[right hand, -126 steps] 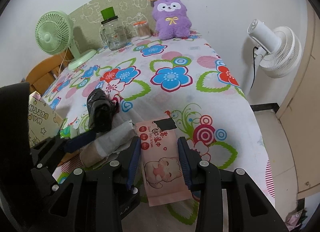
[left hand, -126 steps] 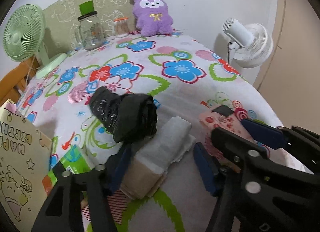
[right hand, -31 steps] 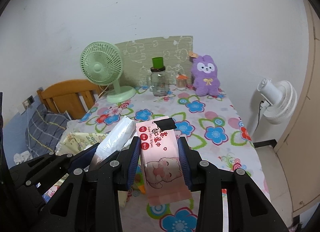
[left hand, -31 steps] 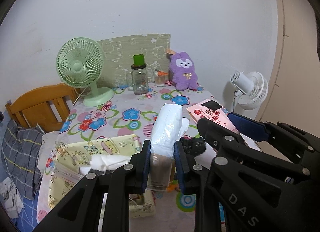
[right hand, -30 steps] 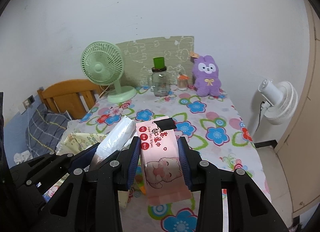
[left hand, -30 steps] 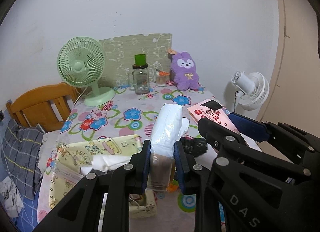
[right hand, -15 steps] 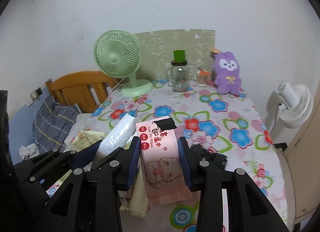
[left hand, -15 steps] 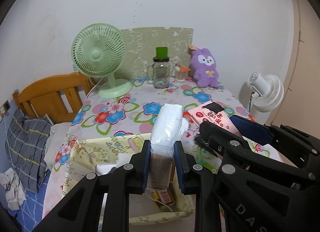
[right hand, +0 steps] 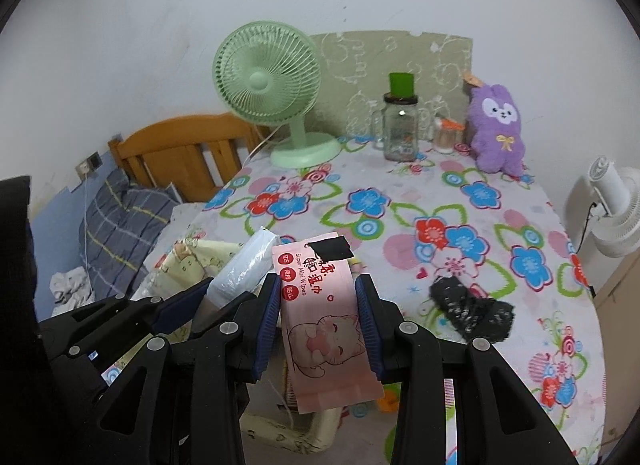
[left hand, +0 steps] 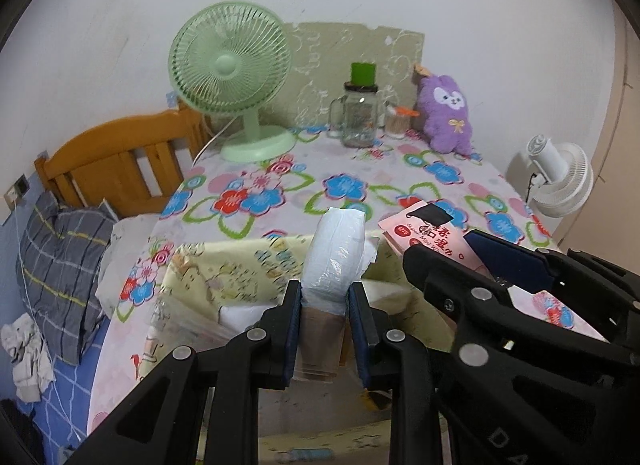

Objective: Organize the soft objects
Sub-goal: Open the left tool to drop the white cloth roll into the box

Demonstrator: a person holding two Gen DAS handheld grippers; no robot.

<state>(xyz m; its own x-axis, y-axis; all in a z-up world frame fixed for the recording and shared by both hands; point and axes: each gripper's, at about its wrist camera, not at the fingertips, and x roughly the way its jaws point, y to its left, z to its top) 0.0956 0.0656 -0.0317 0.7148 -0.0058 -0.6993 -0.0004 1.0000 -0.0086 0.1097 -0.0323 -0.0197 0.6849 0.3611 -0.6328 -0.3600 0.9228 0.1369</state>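
- A bench (right hand: pixel 532 305) in a flowered cloth is carrying a green fan (right hand: pixel 276 105), glass jar (right hand: pixel 401 129) and purple plush (right hand: pixel 498 129) along its far edge.
- A black bag (right hand: pixel 472 313) is lying nearer.

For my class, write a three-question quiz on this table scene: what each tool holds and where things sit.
1. True or false: the right tool grips the pink wipes pack.
2. What does the left tool hold? A) purple plush B) tissue pack C) glass jar
3. Fill in: the black bag lies on the ____.

Key: 1 true; 2 B, the tissue pack; 3 the flowered tablecloth.
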